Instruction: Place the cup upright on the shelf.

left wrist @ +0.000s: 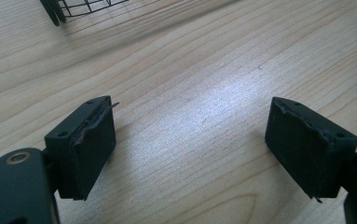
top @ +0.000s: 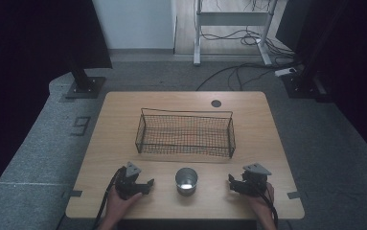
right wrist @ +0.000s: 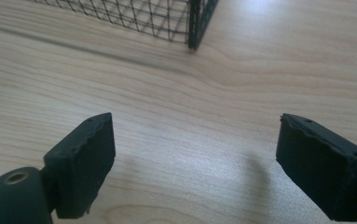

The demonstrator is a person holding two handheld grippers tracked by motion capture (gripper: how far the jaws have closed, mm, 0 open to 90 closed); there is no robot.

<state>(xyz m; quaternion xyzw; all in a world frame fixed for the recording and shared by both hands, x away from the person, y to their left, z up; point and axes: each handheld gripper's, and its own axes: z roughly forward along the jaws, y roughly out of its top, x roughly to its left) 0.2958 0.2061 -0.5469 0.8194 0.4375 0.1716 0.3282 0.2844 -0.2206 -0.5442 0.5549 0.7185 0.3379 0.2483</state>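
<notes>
The left gripper (top: 148,184) rests low on the wooden table (top: 123,115), held in a hand. Its jaws stand wide apart with nothing between them, just bare wood. A little to its right stands a shiny metal cup (top: 186,181), upright, touching neither gripper. Behind the cup sits a black wire basket (top: 186,135), near the middle of the table. On the right, the right gripper (top: 230,181) is low on the table too. Its jaws are apart and hold nothing, and one basket corner (right wrist: 194,28) shows ahead of them.
</notes>
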